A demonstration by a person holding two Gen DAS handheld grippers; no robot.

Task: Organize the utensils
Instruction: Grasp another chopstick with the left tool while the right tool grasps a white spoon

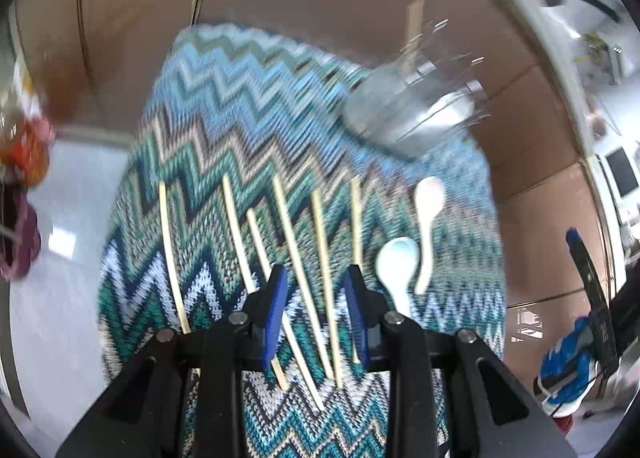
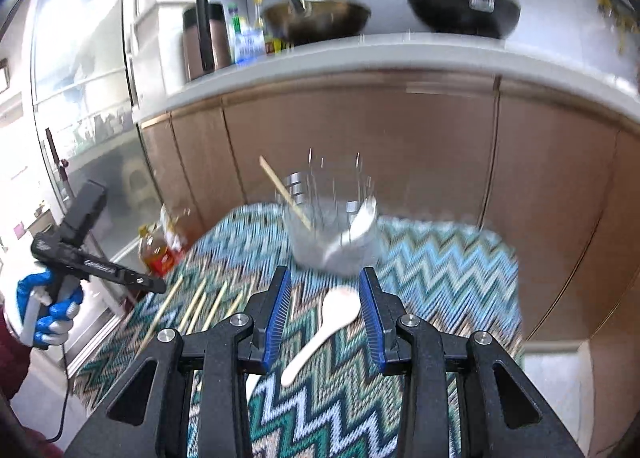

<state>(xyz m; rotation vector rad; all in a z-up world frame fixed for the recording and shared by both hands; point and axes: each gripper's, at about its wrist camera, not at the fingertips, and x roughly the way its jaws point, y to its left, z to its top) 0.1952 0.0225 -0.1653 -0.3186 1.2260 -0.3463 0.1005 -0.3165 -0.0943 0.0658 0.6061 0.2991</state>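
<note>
The right tongs (image 2: 324, 318), spread and empty, frame a white plastic spoon (image 2: 326, 324) lying on the zigzag-patterned cloth-covered surface (image 2: 440, 258), handle toward them, while the left tongs (image 1: 316, 314), also spread, hover over pale wooden chopsticks (image 1: 304, 278)

FREE: zigzag cloth (image 2: 440, 258) bare right of the clear container (image 2: 332, 225) | BLOCKED: chopsticks (image 1: 288, 242) lie in a loose row, narrow gaps between; two white spoons (image 1: 428, 213) just beside them | EDGE: oil bottle (image 2: 156, 250) at the cloth's left corner | BEHIND: cabinet doors (image 2: 400, 129) close.
</note>
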